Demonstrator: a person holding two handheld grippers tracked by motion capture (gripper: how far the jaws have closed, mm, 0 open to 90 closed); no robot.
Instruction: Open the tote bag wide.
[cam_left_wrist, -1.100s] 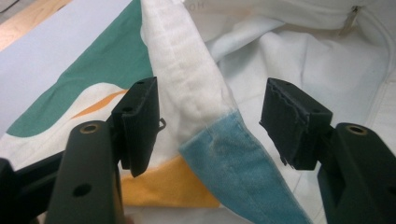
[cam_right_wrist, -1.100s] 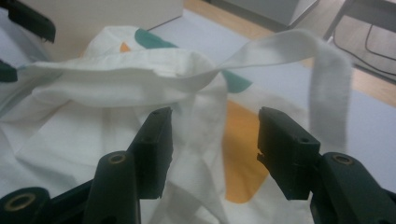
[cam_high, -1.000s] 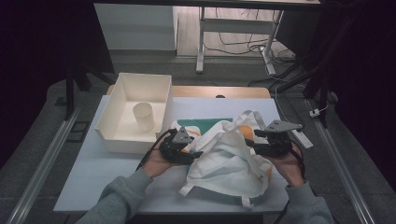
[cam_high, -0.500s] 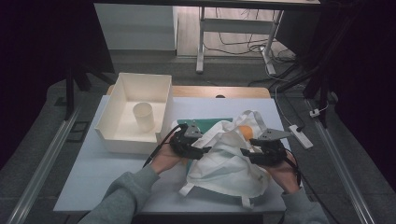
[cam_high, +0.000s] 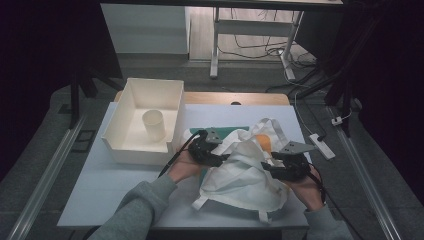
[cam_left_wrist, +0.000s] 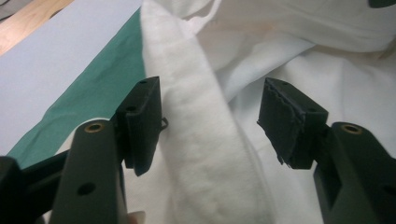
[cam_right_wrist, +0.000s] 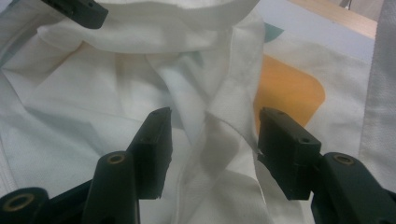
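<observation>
**Op A:** Nearest me, the white cloth tote bag lies crumpled on the white tabletop, between my two hands. My left gripper is at the bag's left edge, jaws apart with a thick hemmed fold running up between them; the left pad sits just beside that fold, the right pad is well off it. They have just been closing a little, but I would not call it a clamp yet.

**Op B:** And your right?

**Op A:** The right gripper is on the bag's right side, jaws also apart, astride a raised seam. I can't tell whether either pad touches it.

**Op B:** So how far along?

**Op A:** Early, I judge. The bag is rumpled, handles splayed toward the far side, nothing straightened or folded. Securing both edges and pulling it flat remains.

**Op B:** Any writing?

**Op A:** None readable. Only an orange patch and a teal print on the cloth. Farther back, a white bin holds a pale cup, untouched.
</observation>
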